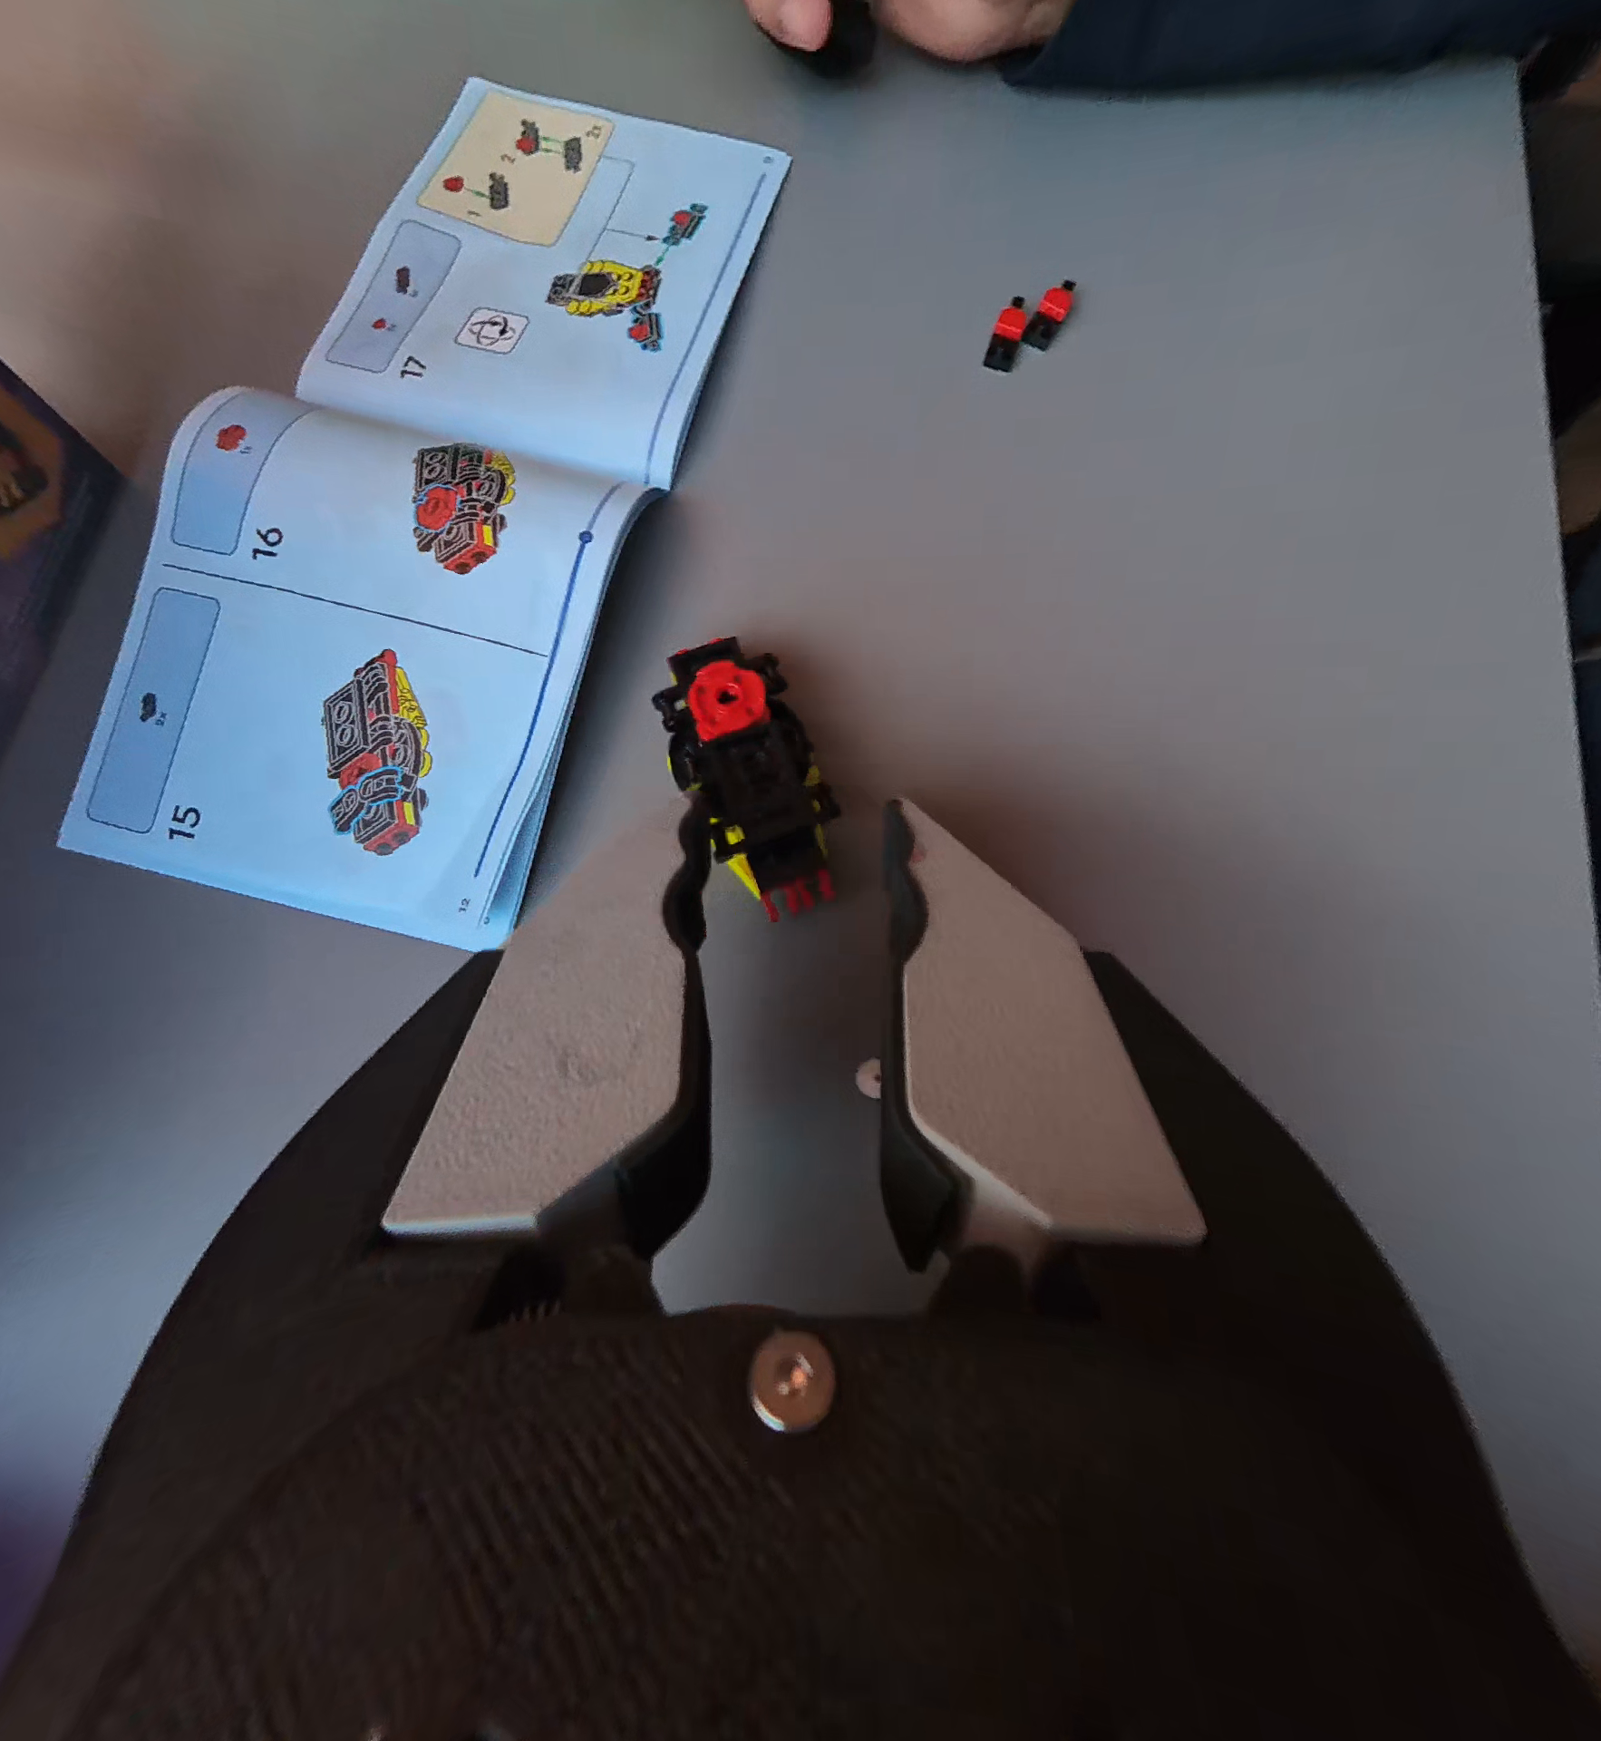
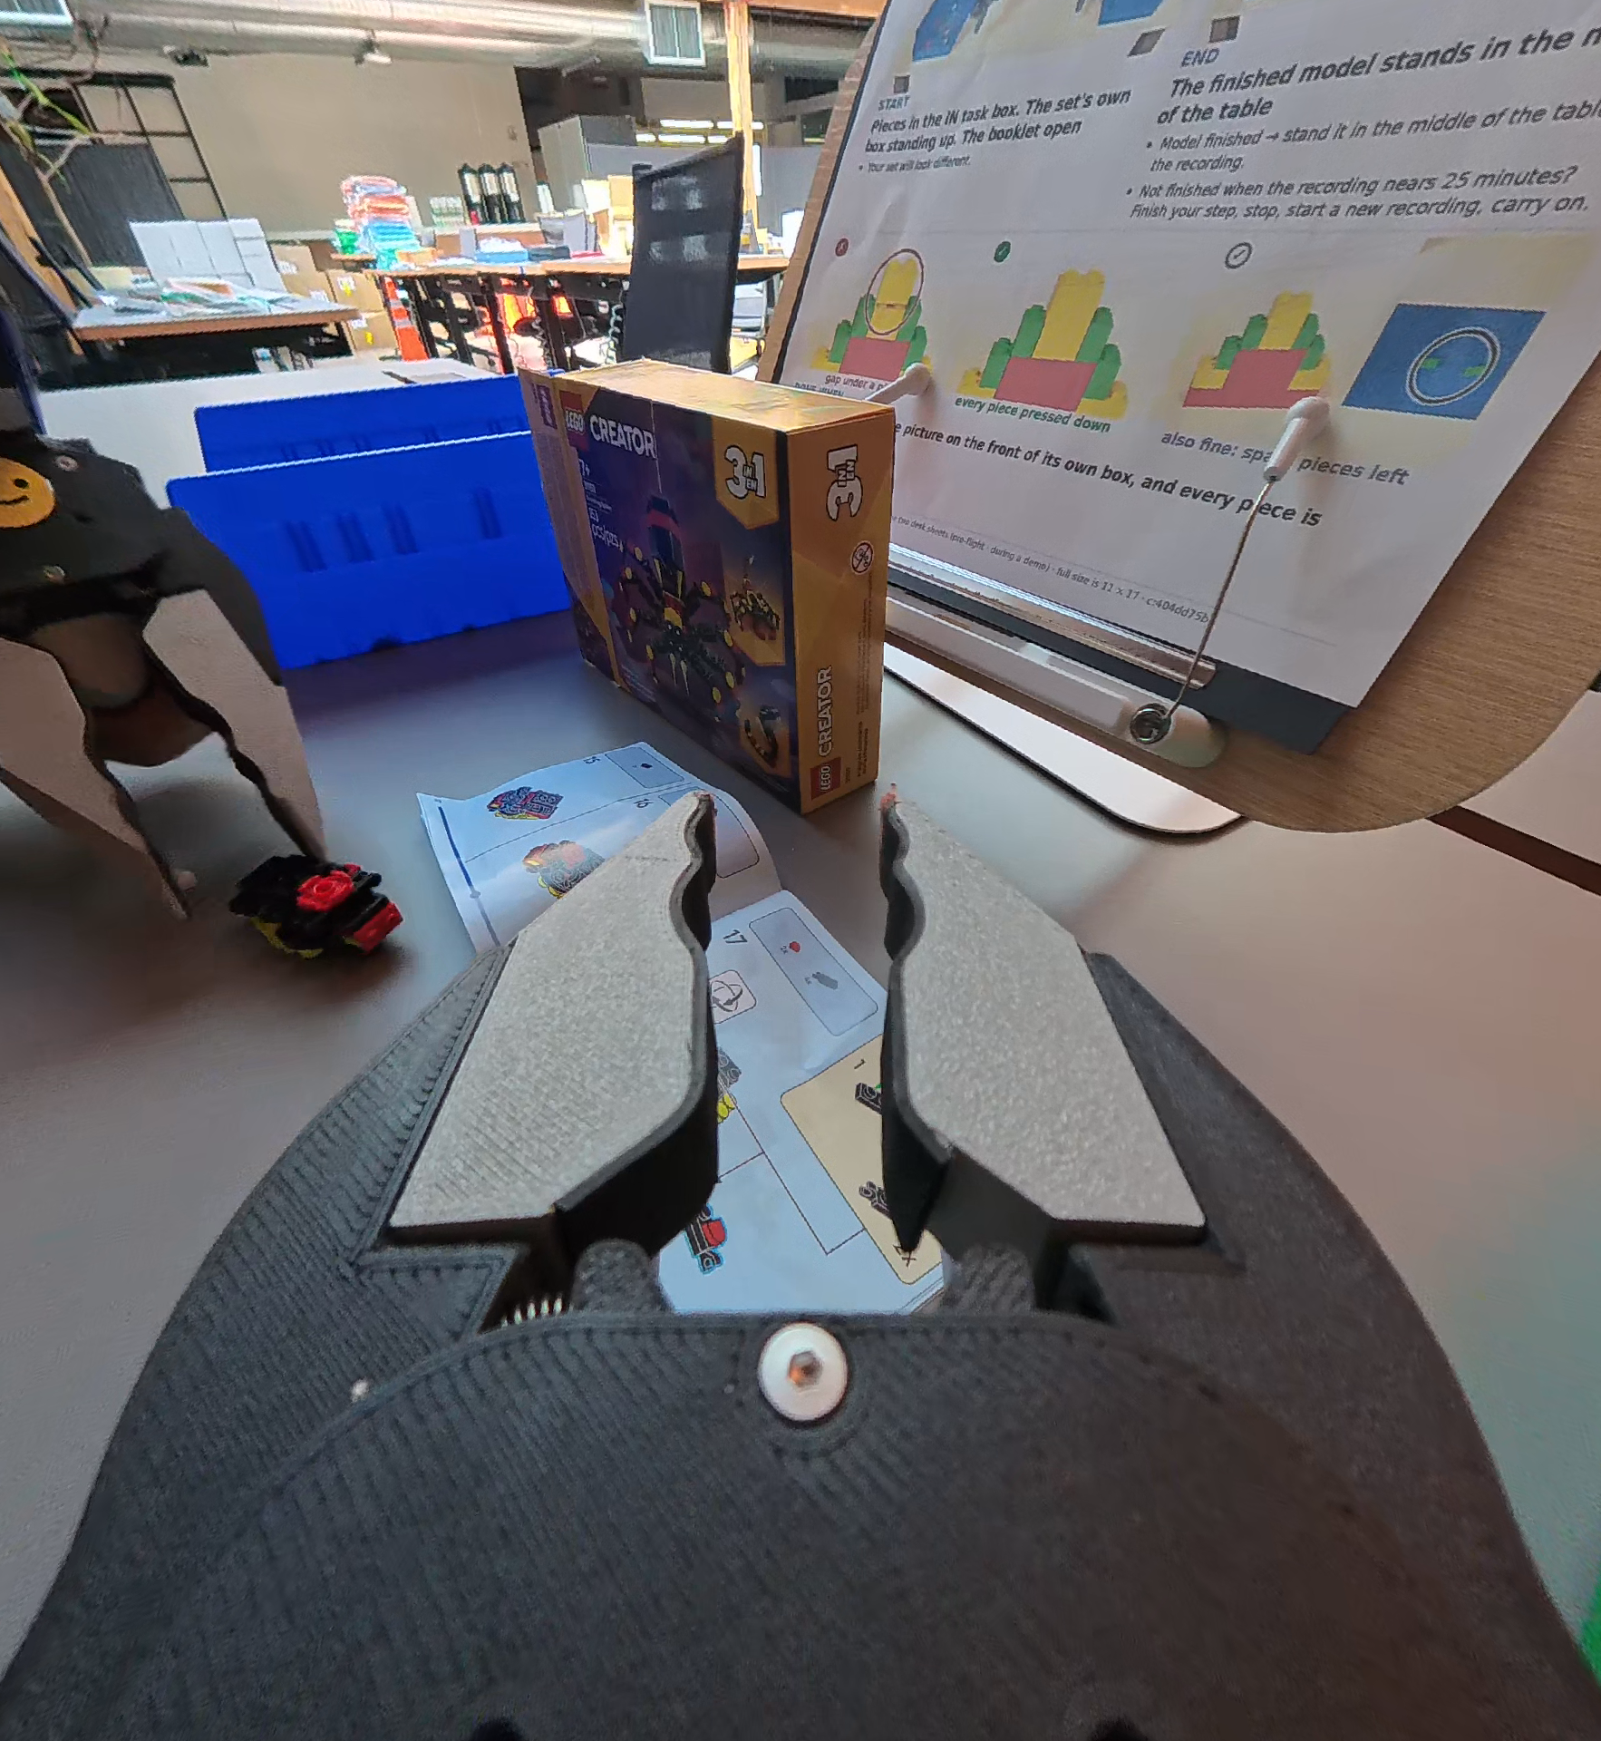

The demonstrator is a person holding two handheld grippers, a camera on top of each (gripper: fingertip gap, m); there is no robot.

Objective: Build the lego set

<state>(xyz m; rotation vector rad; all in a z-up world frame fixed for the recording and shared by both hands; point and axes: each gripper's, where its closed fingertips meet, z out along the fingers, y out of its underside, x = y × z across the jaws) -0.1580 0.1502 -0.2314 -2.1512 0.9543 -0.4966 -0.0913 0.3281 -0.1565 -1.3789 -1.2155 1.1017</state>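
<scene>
Black-red-yellow lego model [image 1: 748,777] lies mid-worktop [image 1: 1249,754], beside the booklet's [image 1: 420,528] edge. Left tongs [image 1: 792,862] released, straddling its near end; right tongs [image 2: 797,810] released, empty. Light, stiff, likely pops apart — grip the solid black sides.

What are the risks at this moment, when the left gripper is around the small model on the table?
1. The left gripper is open with the partly built model at its fingertips, one finger touching it; closing off-centre might push or tip it.
2. The two small red-and-black assemblies lie loose near the table edge and could be knocked off.
3. The right gripper hangs open over the open booklet, hiding part of the step.
</scene>
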